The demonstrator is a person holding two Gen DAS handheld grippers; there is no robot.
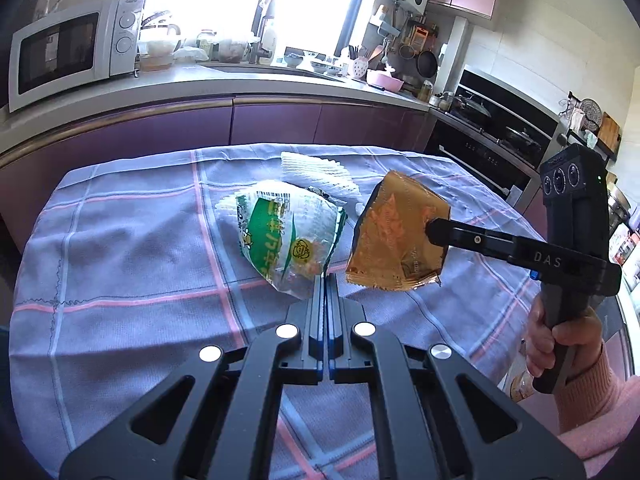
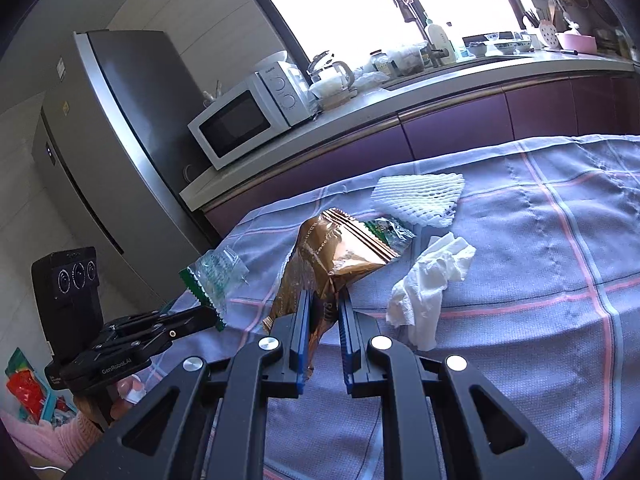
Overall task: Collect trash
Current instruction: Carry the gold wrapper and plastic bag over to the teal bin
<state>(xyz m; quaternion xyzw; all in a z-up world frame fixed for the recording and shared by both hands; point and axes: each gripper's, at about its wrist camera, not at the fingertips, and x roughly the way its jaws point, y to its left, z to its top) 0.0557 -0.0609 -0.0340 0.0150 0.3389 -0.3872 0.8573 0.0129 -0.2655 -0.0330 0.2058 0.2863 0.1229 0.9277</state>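
1. Table (image 2: 520, 420) under a checked cloth is carrying the leftovers: foam net (image 2: 418, 198) toward the far edge, crumpled tissue (image 2: 432, 280) mid-table.
2. Right gripper (image 2: 324, 320) is pinching the gold bag (image 2: 340, 256), lifted off the cloth.
3. Left gripper (image 1: 325, 280) is clamping the green-printed bag (image 1: 288, 236) by its corner.
4. Tissue's lying just right of the right claw, so that hand's nearer.

Two wrist fisheyes, close above the table (image 1: 120, 240), angled down (facing counter), sharing wrappers.

Home kitchen: microwave (image 1: 70, 50) on counter (image 1: 224, 84), fridge (image 2: 120, 152), built-in oven (image 1: 500, 132).
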